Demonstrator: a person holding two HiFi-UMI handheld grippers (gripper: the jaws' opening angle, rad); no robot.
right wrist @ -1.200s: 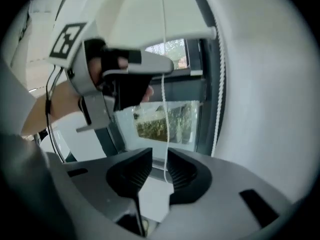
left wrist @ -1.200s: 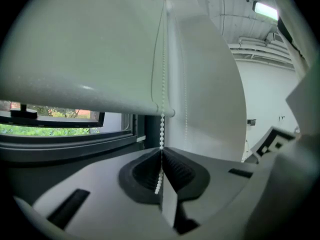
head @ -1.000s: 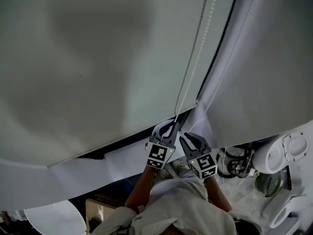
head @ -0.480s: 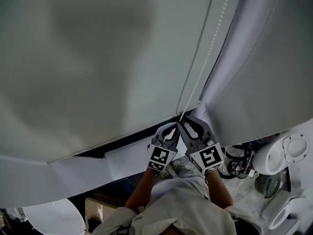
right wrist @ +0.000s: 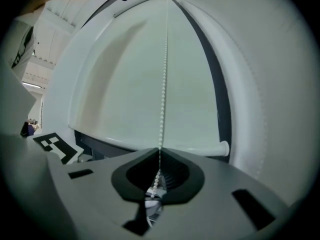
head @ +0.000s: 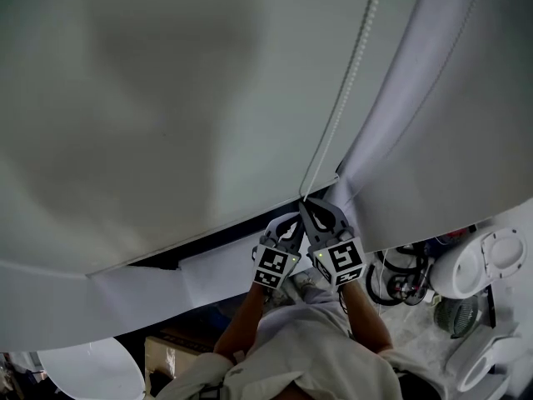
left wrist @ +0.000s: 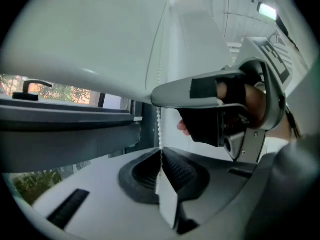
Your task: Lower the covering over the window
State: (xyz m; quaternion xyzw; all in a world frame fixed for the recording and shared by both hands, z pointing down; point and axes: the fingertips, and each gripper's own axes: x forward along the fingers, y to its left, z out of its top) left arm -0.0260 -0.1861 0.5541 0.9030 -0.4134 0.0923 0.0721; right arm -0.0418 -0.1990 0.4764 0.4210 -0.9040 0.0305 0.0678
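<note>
Far left, below the hem, the dark window frame [left wrist: 65,134] and a strip of green outdoors show uncovered, so I judge the lowering unfinished. The white fabric roller blind [head: 166,98] hangs over most of the window, its bottom bar [head: 208,227] slanting across the head view.

Along the blind's right edge runs the thin white plastic bead chain [head: 341,98], 1 taut line down to both my tools. My left gripper [head: 296,220] has its fingers pressed together on the chain, the beads caught between the ribbed pads. Just beside it and a little higher, my right gripper [head: 306,203] pinches the same chain the same way.

I expect the chain to be light, limp and slick. The beads give the hold, so I should grip it square across the pads and pull steadily along its run; a jerk could slip a bead or strain the roller.

Right of the chain hangs a pale grey curtain [head: 450,123]. Below it, on the floor, stand white rounded plastic housings [head: 491,261]; what they are I cannot tell.
</note>
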